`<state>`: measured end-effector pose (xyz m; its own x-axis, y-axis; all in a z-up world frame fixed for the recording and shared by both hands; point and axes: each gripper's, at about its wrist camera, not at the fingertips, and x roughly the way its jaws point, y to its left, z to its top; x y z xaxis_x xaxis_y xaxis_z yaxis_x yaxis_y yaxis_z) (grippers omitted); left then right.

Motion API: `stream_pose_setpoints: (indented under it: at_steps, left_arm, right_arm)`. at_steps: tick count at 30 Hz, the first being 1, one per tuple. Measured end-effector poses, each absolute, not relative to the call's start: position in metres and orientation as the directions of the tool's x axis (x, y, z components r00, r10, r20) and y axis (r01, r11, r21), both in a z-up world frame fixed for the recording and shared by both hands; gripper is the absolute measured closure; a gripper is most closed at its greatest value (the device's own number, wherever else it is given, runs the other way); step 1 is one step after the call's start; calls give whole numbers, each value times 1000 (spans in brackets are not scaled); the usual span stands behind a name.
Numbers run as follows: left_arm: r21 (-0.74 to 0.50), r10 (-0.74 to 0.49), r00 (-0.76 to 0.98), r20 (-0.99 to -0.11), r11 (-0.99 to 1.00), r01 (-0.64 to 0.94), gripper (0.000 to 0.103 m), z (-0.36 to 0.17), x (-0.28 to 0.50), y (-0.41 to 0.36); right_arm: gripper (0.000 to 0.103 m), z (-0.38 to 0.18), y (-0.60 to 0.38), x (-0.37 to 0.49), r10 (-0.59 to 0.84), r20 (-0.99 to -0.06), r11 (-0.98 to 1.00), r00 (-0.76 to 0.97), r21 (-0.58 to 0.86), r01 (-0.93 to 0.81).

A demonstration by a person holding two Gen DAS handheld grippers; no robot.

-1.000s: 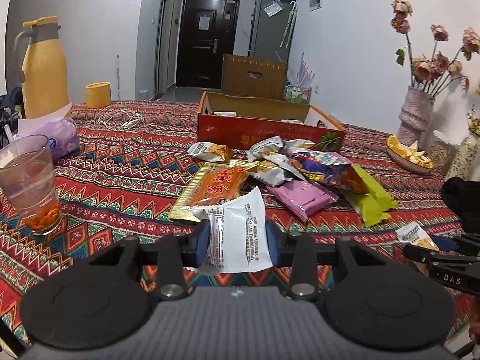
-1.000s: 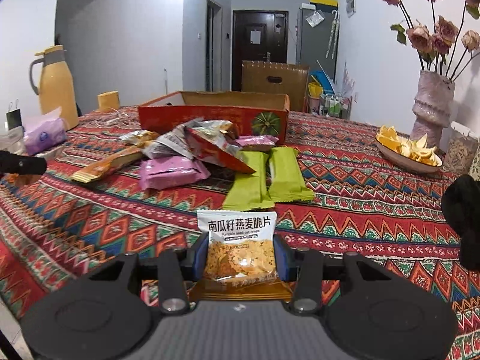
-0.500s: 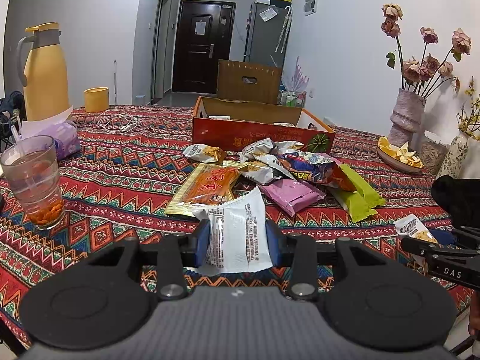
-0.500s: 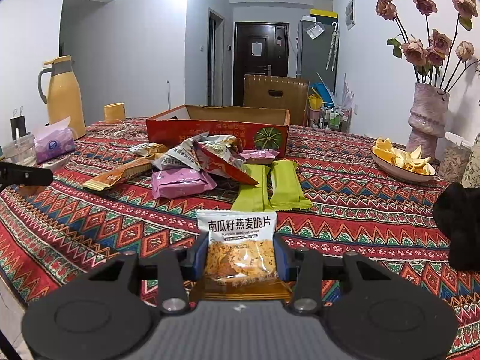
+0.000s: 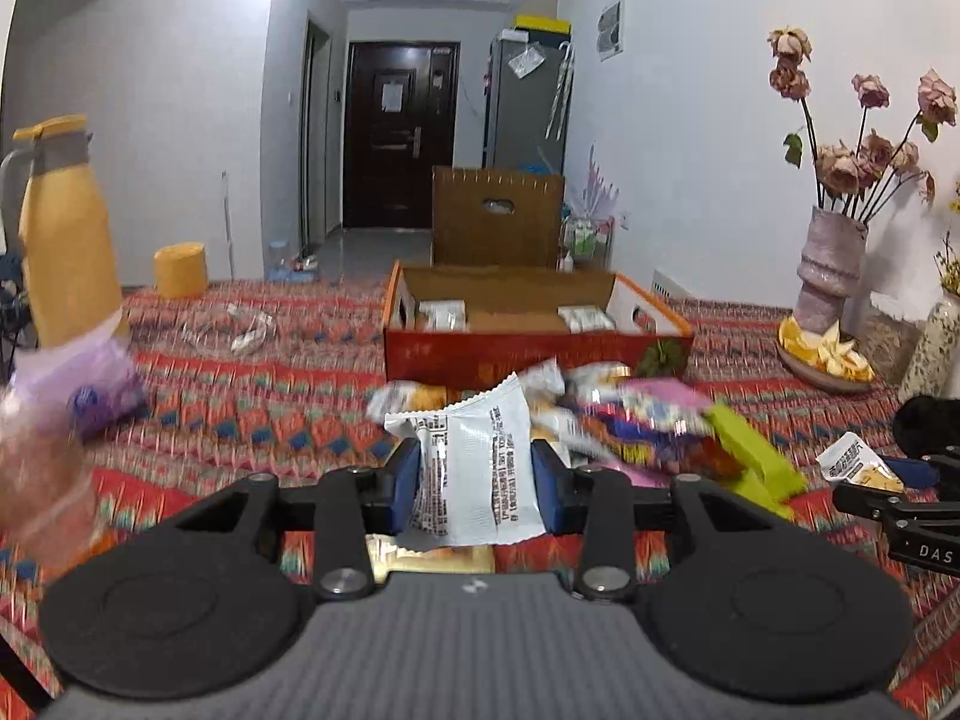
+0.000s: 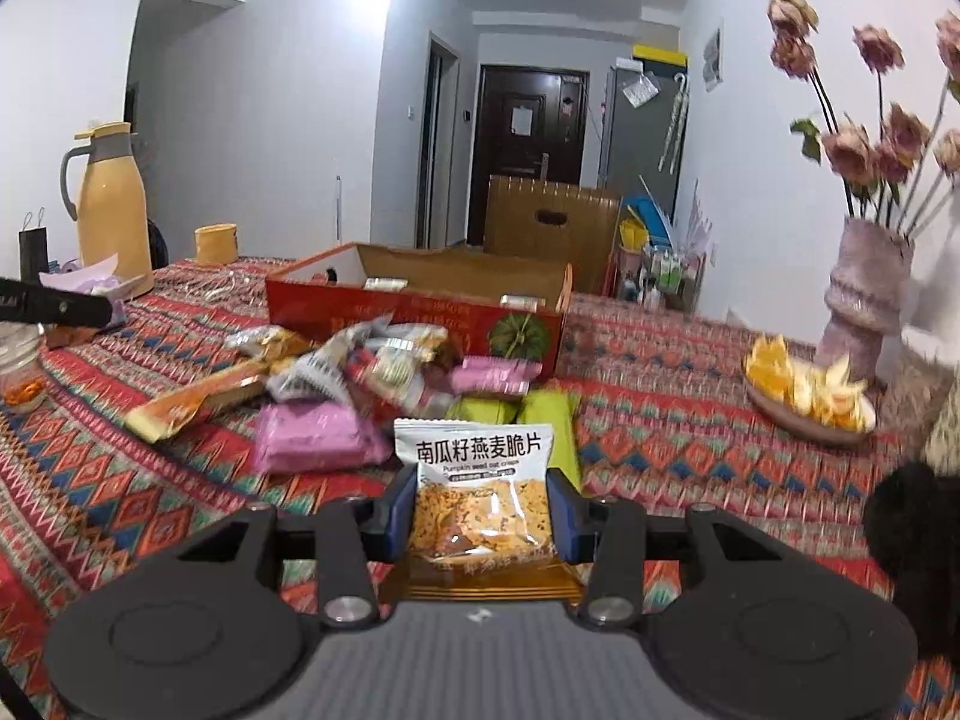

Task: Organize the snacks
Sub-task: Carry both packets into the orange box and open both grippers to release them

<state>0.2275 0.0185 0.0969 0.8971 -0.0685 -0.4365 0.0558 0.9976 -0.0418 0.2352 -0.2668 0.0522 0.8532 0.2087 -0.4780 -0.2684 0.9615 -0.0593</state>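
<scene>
Both grippers pinching snack packets above the patterned table.
Left gripper (image 5: 474,471), tilted slightly down toward the red box (image 5: 534,354), clamps a white packet (image 5: 474,468) upright, back side showing; right gripper (image 6: 480,507) likewise angled, clamps a crisp packet (image 6: 477,492) upright. Snack pile (image 6: 360,384) lies just before the box.

Yellow thermos (image 6: 114,210) far left on patterned tablecloth (image 6: 660,420); vase (image 6: 864,294) (dried roses) right, beside peel dish (image 6: 804,402).
</scene>
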Motion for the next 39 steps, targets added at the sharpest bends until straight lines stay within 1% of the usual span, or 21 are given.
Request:
stream_pose_setpoints:
  at_steps: [5,8,13,20,25,28,32,33,36,39]
  left_arm:
    - [-37,-106,918,-382,994,99,63,118,265,17]
    - [-55,-120,918,-378,993,108,63,128,294,20]
    - [-68,-124,924,-361,992,107,63,137,341,21]
    - [-73,-130,919,-372,991,111,63,136,417,14]
    - [-119,-153,900,-409,986,113,63,129,485,10]
    - [-135,-168,884,-436,984,120,63,124,529,6]
    - [-118,-157,854,-495,987,113,63,111,590,1]
    - [-106,-152,846,-510,988,114,63,105,606,-1]
    - [-88,-127,815,-565,992,93,63,85,645,0]
    - [-116,-121,766,-631,991,61,58,59,678,4]
  right_arm:
    - [59,73,-268,270,221,-440,952,870,-96,-291]
    - [59,85,-268,298,232,-421,946,877,-113,-304]
    - [59,99,-267,344,263,-402,940,877,-98,-327]
    - [59,101,-253,414,300,-405,925,864,-96,-367]
    - [59,102,-240,478,330,-412,919,849,-67,-390]
    - [59,102,-230,526,362,-442,909,821,-26,-415]
    - [59,92,-220,603,402,-530,906,747,113,-408]
    - [59,87,-218,623,408,-555,908,725,159,-389]
    - [59,67,-210,673,402,-625,914,669,239,-327]
    - [56,44,-202,711,409,-673,913,616,309,-268]
